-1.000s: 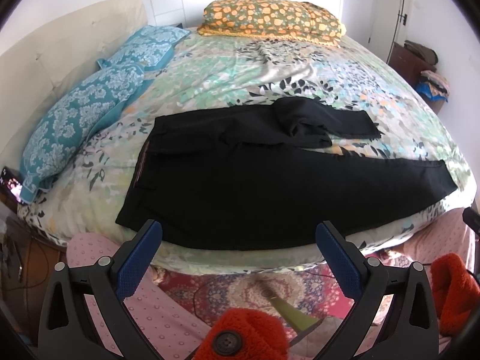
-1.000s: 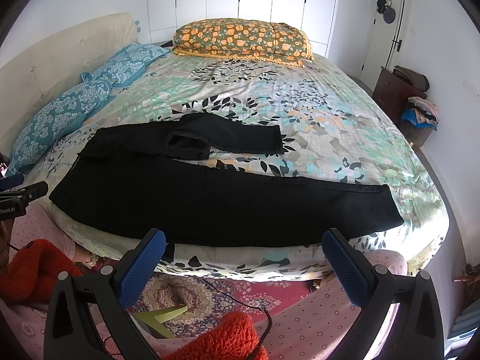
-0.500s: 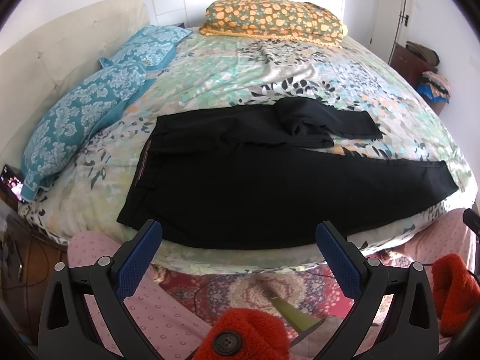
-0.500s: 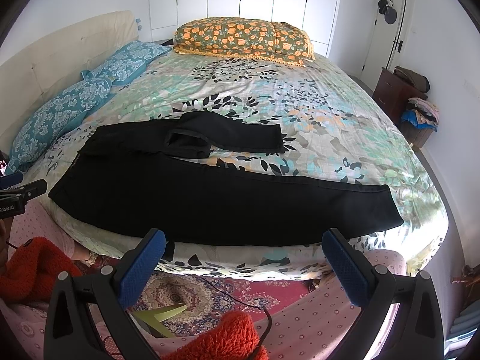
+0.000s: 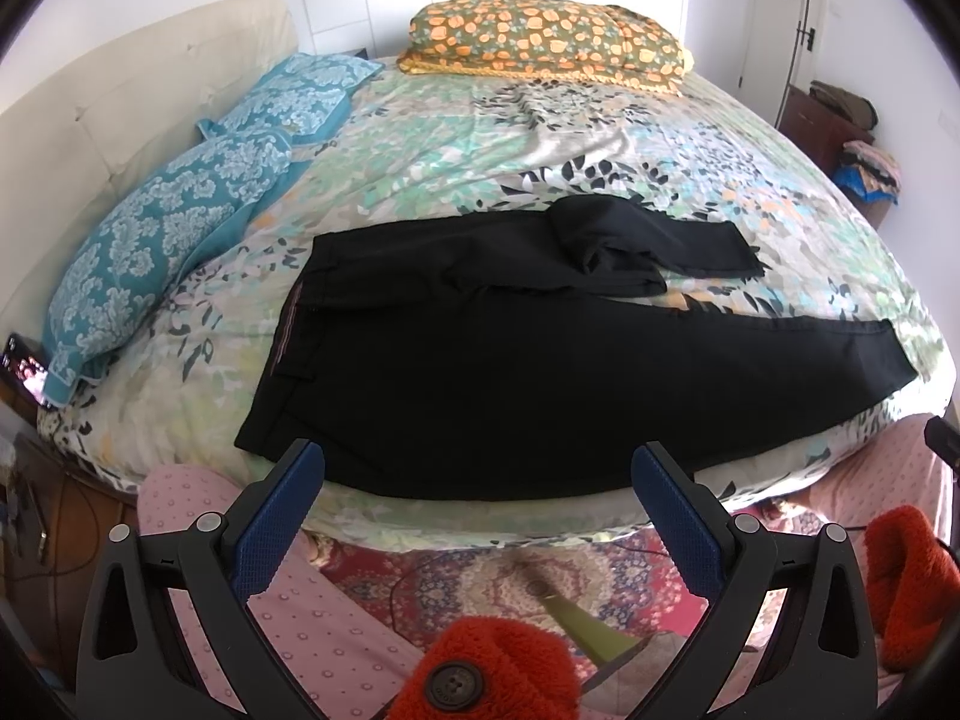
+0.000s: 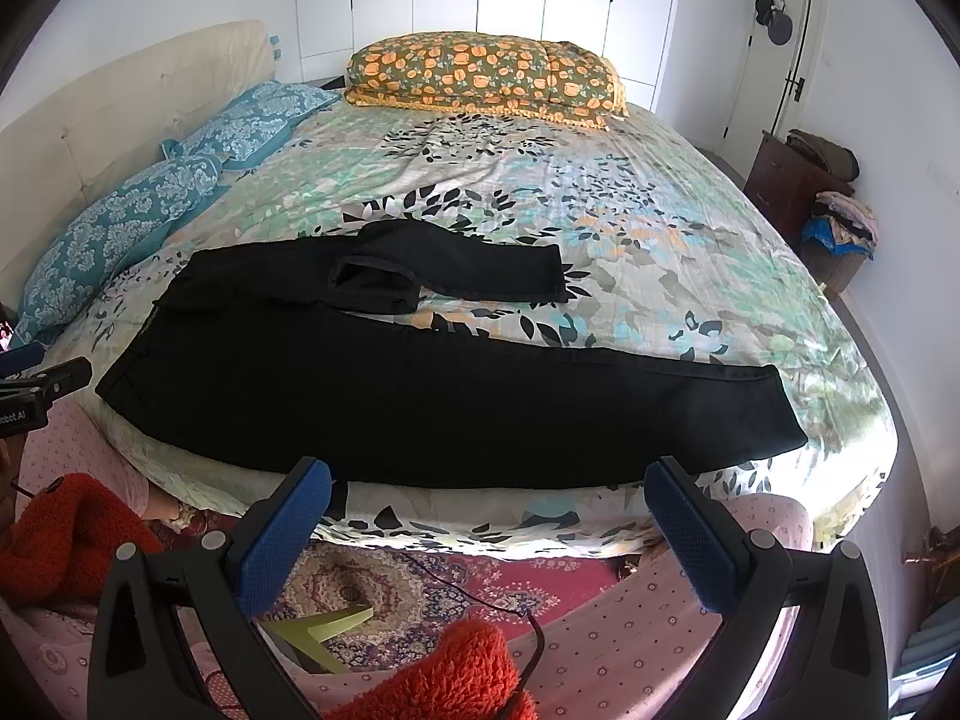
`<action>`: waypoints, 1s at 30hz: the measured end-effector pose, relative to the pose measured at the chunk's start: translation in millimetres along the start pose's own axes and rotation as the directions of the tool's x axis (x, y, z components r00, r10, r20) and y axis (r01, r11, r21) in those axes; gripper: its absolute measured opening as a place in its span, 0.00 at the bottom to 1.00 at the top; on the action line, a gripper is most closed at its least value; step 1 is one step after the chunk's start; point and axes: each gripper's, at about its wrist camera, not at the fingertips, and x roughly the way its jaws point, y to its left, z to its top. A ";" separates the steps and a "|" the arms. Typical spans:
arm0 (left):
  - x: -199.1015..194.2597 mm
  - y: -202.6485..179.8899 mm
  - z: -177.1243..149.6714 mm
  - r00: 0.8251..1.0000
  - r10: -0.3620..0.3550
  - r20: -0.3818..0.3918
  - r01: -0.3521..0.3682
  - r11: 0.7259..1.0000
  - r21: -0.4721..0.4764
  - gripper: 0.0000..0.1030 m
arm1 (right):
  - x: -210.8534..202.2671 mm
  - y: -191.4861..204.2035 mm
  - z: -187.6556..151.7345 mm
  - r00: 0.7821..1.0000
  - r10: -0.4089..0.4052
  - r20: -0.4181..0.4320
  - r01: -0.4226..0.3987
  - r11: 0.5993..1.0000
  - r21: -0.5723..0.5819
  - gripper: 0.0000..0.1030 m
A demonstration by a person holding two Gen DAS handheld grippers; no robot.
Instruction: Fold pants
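Black pants (image 5: 510, 354) lie across the near edge of a bed, waistband to the left. The near leg (image 6: 600, 414) stretches flat to the right; the far leg (image 6: 468, 270) is folded back on itself in a crumpled bunch. My left gripper (image 5: 477, 468) hovers open just short of the pants' near edge, nothing between its blue pads (image 5: 282, 516). My right gripper (image 6: 486, 486) also stands open and empty, in front of the near leg. The left gripper's body (image 6: 36, 390) shows at the left edge of the right wrist view.
The bed carries a floral cover (image 6: 630, 228), two teal pillows (image 5: 156, 240) on the left and an orange-flowered pillow (image 5: 552, 36) at the back. A patterned red rug (image 6: 420, 588) lies below. A dresser with piled clothes (image 6: 828, 198) stands at the right wall. Red fuzzy sleeves (image 5: 498, 672) frame the bottom.
Both views have shifted very slightly; the pants lie the same and both grippers remain open.
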 end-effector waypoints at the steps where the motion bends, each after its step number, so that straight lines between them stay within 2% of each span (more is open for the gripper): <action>1: 0.2 -0.2 -0.1 1.000 0.000 0.000 0.000 1.000 0.001 0.99 | 0.2 -0.5 -0.2 1.000 0.000 0.000 0.000 1.000 0.000 1.00; 30: -5.6 -1.8 -1.1 1.000 -0.011 0.028 0.011 1.000 0.000 0.99 | 3.7 -7.6 2.2 1.000 -0.012 -0.019 0.012 1.000 0.021 1.00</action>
